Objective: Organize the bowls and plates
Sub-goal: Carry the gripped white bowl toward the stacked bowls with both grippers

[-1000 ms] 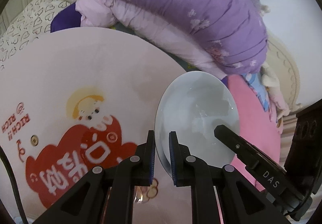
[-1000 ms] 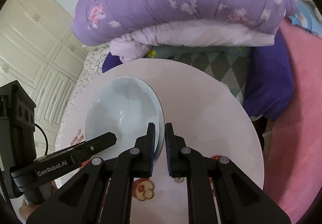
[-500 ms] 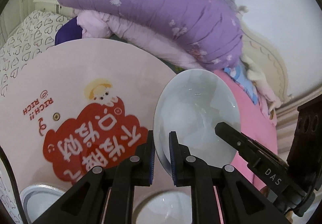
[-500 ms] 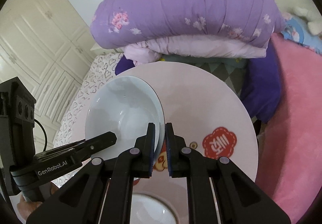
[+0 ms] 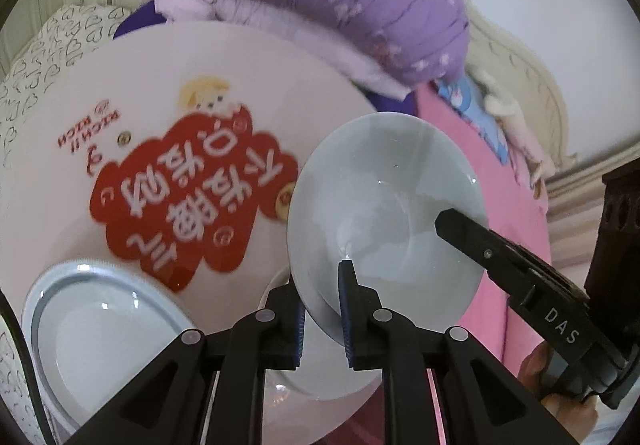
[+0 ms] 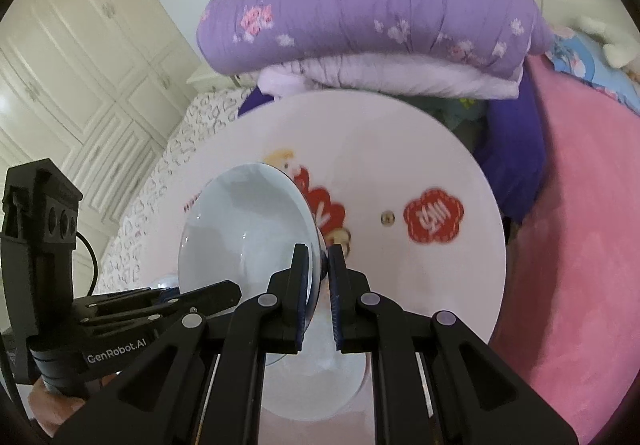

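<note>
A pale blue-white bowl [image 5: 384, 205] is held on edge above the round pink table [image 5: 120, 77]. My left gripper [image 5: 320, 309] is shut on its near rim. My right gripper [image 6: 318, 277] is shut on the opposite rim of the same bowl [image 6: 240, 229]; its finger shows in the left wrist view [image 5: 472, 237]. A white bowl [image 5: 320, 381] sits on the table right under the held one, and shows in the right wrist view [image 6: 320, 377]. A blue-rimmed plate [image 5: 96, 333] lies on the table at lower left.
The table carries a red cartoon sticker [image 5: 192, 197] and a small red flower sticker [image 6: 434, 221]. Purple and lilac quilts [image 6: 380, 17] are piled behind it. A pink blanket [image 6: 580, 245] lies on the right. White wardrobe doors [image 6: 80, 57] stand at the left.
Both grippers have moved back toward me and down with the bowl. The white bowl beneath and the blue-rimmed plate have come further into view. Both grips are unchanged.
</note>
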Tool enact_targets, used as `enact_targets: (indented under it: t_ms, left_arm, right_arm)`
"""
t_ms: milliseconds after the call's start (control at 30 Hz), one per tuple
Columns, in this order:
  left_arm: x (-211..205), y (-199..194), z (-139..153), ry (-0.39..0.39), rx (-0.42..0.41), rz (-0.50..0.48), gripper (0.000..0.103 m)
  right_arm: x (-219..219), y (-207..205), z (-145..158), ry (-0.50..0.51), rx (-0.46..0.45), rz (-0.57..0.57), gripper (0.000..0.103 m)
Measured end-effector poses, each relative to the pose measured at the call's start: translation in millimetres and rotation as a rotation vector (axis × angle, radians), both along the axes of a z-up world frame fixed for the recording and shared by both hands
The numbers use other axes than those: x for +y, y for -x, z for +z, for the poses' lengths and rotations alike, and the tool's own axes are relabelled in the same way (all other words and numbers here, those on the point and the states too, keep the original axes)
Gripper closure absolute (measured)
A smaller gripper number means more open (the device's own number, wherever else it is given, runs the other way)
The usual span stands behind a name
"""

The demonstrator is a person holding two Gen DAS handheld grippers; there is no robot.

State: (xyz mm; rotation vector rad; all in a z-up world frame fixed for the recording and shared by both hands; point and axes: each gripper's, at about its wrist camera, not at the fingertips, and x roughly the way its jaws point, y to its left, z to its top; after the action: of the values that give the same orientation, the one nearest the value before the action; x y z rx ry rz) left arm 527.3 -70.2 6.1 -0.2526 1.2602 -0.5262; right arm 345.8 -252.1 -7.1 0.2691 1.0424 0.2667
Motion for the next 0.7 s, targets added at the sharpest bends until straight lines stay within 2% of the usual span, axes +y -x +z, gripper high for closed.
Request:
enact_targets:
  t_ms: [267,567,700]
  left_arm:
    - [-2,22,10,-0.046,-0.007,-0.028,0.091]
    - [-15,42,-12,-0.113,0.034,-0.087,0.091]
    - [-20,47,-15,-0.135,0.019,-0.101,0.090]
  right_arm:
    - [2,24,-20,0.000,0.050,0.032,0.093]
    - [4,42,-37,0.025,0.096,0.064,0.093]
    - [5,44,-44,0.029,0.117,0.083,0.091]
